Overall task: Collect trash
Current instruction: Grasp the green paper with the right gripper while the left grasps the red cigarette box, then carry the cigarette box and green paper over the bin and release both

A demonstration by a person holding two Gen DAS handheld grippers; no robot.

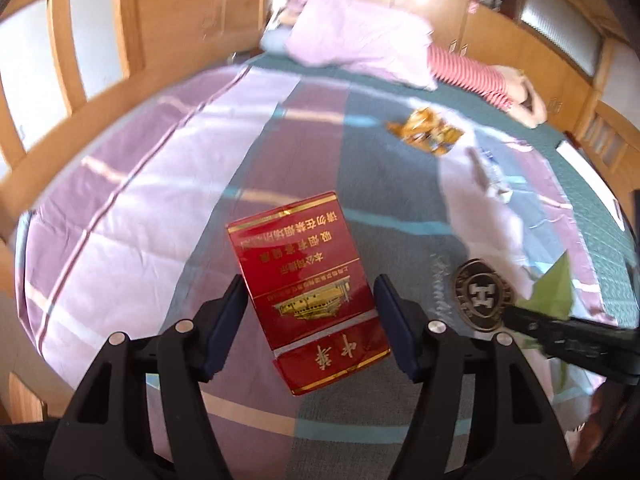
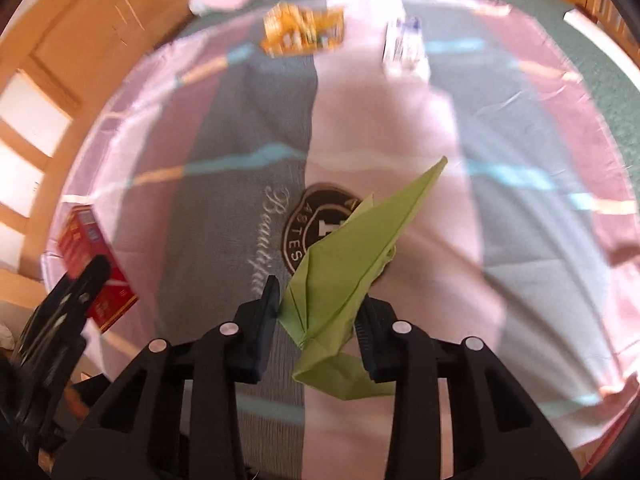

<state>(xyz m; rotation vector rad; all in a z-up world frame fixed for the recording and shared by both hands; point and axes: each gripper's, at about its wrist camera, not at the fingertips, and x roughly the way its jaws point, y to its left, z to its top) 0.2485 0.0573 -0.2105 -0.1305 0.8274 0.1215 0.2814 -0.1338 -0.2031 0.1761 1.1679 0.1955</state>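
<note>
Gripping a red cigarette pack (image 1: 308, 296), the left gripper (image 1: 310, 320) has it by its two long sides, pads pressed flat against the cardboard about midway along, so the pack hangs clear of the striped bedspread (image 1: 132, 200) with its flip lid nearest the camera. Holding across the narrow width looks the sensible choice: a stiff box offers parallel faces there and will not crumple. To the right of it on the cover is a round embroidered emblem (image 1: 482, 294), and beyond that, further up the bed, a crumpled gold snack wrapper (image 1: 426, 130) and a pale, blurred scrap of packaging (image 1: 494, 178), both untouched and well apart from either tool. A person in a red-striped sleeve (image 1: 470, 74) lies near the lilac pillow (image 1: 356, 36) at the head.

Further right, the right gripper (image 2: 316, 320) has its fingers drawn in narrow on a folded green paper (image 2: 352, 268), pinched near its lower folds while the long pointed end juts up and away over the emblem. Being light and creased, it likely needs that tight closure to stay put. Judging by this, two pieces are in hand and lifted; the wrapper and the scrap remain to be gathered.
</note>
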